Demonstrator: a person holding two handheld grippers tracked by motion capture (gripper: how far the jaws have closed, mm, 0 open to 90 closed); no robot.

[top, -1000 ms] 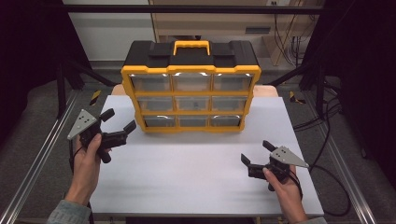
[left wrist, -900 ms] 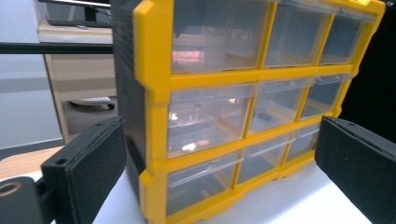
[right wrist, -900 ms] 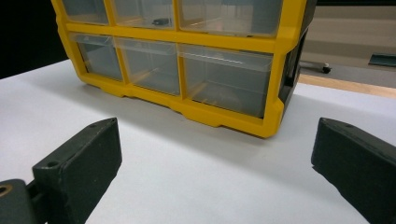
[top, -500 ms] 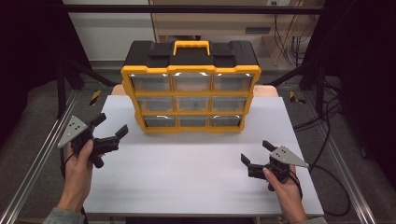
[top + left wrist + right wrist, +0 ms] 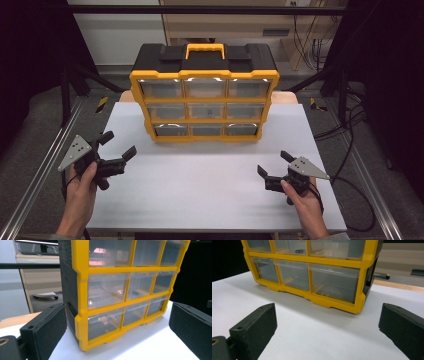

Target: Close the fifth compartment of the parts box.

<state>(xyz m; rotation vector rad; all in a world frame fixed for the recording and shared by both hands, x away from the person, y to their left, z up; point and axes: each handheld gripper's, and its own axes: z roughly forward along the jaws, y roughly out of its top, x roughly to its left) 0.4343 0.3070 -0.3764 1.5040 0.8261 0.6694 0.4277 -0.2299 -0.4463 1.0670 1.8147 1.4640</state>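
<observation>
One yellow drawer cabinet [image 5: 205,95] with nine clear drawers, two claws, one white table [image 5: 210,185]

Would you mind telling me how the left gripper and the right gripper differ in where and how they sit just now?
The left gripper sits at the white table's left edge, partly past it; the right gripper sits well inside the right edge. The left gripper is also nearer the yellow drawer organizer than the right. Both have their jaws open, hold nothing, and face the organizer.

Dark curtains [image 5: 30,60] hang on both sides. Beyond the white counter [image 5: 210,185] stands a wooden cabinet [image 5: 225,22]. Grey floor [image 5: 45,115] lies around.
</observation>
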